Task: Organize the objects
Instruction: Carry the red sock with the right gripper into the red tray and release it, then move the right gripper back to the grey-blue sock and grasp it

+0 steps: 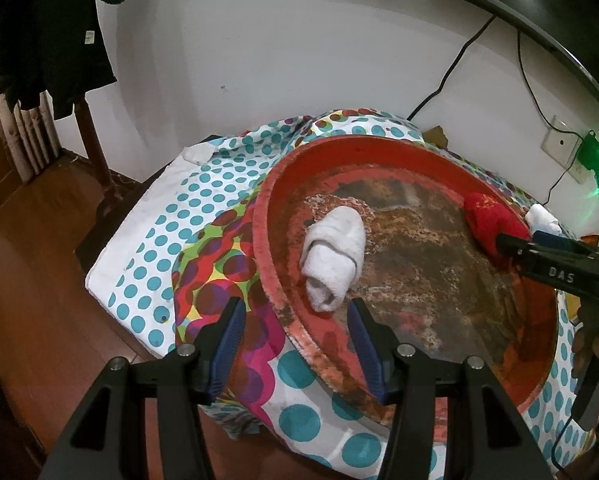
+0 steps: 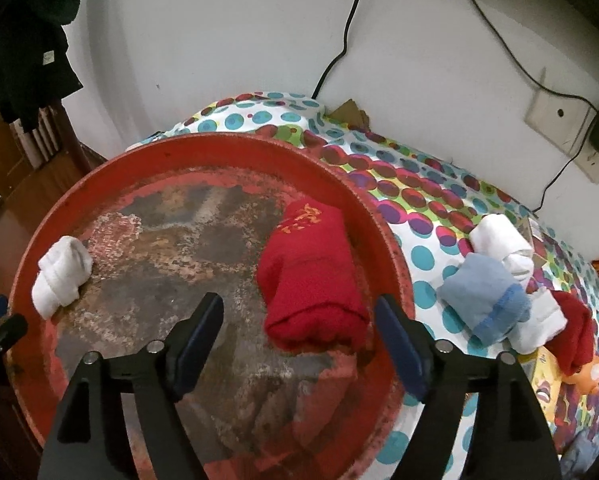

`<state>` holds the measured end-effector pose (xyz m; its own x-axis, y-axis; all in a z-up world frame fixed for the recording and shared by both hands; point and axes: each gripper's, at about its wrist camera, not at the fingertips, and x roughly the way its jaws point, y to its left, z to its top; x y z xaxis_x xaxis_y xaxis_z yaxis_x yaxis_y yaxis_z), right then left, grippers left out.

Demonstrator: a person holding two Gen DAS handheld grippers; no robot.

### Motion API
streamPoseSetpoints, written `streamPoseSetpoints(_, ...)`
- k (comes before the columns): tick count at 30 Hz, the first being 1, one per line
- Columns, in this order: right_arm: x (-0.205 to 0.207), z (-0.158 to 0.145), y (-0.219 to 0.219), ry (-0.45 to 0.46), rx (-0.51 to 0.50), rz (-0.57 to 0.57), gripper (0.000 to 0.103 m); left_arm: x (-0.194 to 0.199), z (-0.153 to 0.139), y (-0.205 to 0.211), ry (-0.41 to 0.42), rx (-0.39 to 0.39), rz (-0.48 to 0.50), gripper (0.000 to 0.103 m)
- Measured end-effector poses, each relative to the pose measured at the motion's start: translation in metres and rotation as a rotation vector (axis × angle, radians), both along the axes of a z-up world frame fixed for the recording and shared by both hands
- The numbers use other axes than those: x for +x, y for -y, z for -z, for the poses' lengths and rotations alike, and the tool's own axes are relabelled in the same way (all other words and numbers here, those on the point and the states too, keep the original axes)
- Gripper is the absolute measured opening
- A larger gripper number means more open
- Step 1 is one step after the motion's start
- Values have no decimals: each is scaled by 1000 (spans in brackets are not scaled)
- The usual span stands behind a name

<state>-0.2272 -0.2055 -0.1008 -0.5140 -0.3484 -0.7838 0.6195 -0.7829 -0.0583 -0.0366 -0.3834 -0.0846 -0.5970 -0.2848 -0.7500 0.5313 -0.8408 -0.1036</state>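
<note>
— Where's the red sock roll (image 2: pixel 311 280)?
— Centre-right, in the worn red tray (image 2: pixel 203 148), just ahead of the right gripper (image 2: pixel 299 328) (released, holding nothing).
— The left gripper (image 1: pixel 295 320)?
— Spread too, empty, white sock roll (image 1: pixel 333 256) beyond.

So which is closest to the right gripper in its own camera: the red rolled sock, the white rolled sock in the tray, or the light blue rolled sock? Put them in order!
1. Red rolled sock: in the round red tray, right between the right gripper fingers.
2. Light blue rolled sock: outside the tray, on the dotted cloth to the right.
3. White rolled sock: by the tray's far left rim.
</note>
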Motion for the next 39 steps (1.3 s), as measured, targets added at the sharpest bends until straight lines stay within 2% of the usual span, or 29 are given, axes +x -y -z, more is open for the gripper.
streamPoseSetpoints(10, 22, -22, -21, -44, -13, -26, 78, -3, -2, -7, -3, -9, 21, 54)
streamPoseSetpoints(18, 35, -37, -70, -53, -99, 29, 80, -4, -4, -13, -3, -23, 31, 54)
streamPoseSetpoints(25, 32, -33, -139, -53, -120, 128, 80, -4, -7, -22, -6, -65, 46, 54)
streamPoseSetpoints(33, 20, -31, -253, -46, -166, 317, 81, -6, -12, -33, -10, -118, 72, 54)
streamPoseSetpoints(39, 15, -13, -325, -30, -121, 448, 82, -7, -13, -43, -10, -142, 93, 54)
